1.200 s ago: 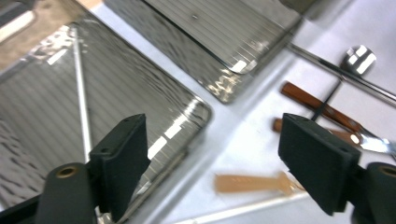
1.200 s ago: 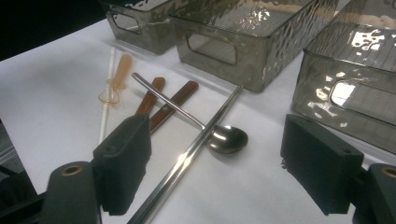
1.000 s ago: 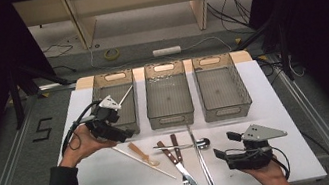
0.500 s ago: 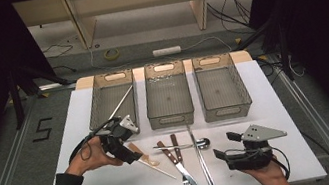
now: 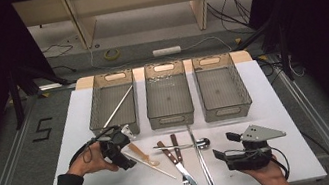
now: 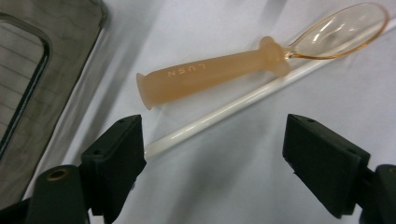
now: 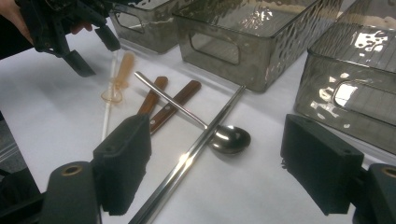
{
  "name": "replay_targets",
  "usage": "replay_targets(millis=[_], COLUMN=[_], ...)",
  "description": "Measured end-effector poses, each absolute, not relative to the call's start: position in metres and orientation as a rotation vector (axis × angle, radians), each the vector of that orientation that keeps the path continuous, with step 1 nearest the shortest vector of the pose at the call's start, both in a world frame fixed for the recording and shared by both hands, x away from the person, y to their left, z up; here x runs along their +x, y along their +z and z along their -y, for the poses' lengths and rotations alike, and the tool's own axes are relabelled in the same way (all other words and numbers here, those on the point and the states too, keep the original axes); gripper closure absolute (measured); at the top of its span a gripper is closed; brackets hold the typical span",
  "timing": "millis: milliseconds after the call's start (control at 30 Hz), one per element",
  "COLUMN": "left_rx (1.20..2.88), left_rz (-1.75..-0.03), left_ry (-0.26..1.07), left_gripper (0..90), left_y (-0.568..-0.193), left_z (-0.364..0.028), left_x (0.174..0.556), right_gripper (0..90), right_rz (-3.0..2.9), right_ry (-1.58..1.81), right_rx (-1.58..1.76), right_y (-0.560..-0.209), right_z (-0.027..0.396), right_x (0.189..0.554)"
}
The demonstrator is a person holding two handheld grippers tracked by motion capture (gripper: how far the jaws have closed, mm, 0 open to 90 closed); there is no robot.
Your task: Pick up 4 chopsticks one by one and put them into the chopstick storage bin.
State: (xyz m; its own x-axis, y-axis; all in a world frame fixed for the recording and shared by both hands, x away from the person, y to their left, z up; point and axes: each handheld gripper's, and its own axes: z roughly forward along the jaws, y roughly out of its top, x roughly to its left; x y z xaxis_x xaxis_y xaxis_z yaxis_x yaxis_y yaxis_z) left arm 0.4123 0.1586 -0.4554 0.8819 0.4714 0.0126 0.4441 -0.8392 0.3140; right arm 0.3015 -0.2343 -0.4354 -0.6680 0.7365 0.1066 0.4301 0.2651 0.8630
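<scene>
My left gripper [image 5: 123, 152] sits left of centre in the high view, jaws spread wide, empty. In the left gripper view the orange spoon [image 6: 224, 70] lies across the upper middle, the white chopstick [image 6: 233, 105] just below it, its near end by one jaw. Right gripper [image 5: 229, 145], lower right, jaws apart, holding nothing.

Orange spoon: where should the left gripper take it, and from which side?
Probably the thick frosted handle of the orange spoon, from above, jaws across its width. The bowl is thin and shallow. The handle lies flat, and the white chopstick runs close alongside, so straddle the end nearest the open left gripper to avoid pinching both.
</scene>
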Motion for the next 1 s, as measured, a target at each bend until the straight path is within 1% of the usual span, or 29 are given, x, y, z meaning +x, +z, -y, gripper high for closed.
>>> replay_targets(millis=[167,600,767,1000], left_rx=[2.767,2.824,2.861,2.93], left_rz=[-0.686,-0.648,-0.636,-0.605], left_ry=[0.135,0.089,0.071,0.059], left_gripper=[20.3,23.4,28.9,43.6], left_y=[-0.457,-0.469,-0.466,-0.462], left_z=[-0.155,-0.154,-0.153,-0.148], left_x=[0.414,0.418,0.415,0.409], right_gripper=[25.5,25.5,25.5,25.6], right_rz=[-2.225,-2.229,-2.229,-2.232], right_ry=[1.362,1.361,1.36,1.362], right_rx=[1.066,1.065,1.066,1.062], right_y=[-0.436,-0.436,-0.436,-0.436], right_z=[0.234,0.233,0.233,0.234], right_x=[0.302,0.302,0.301,0.301])
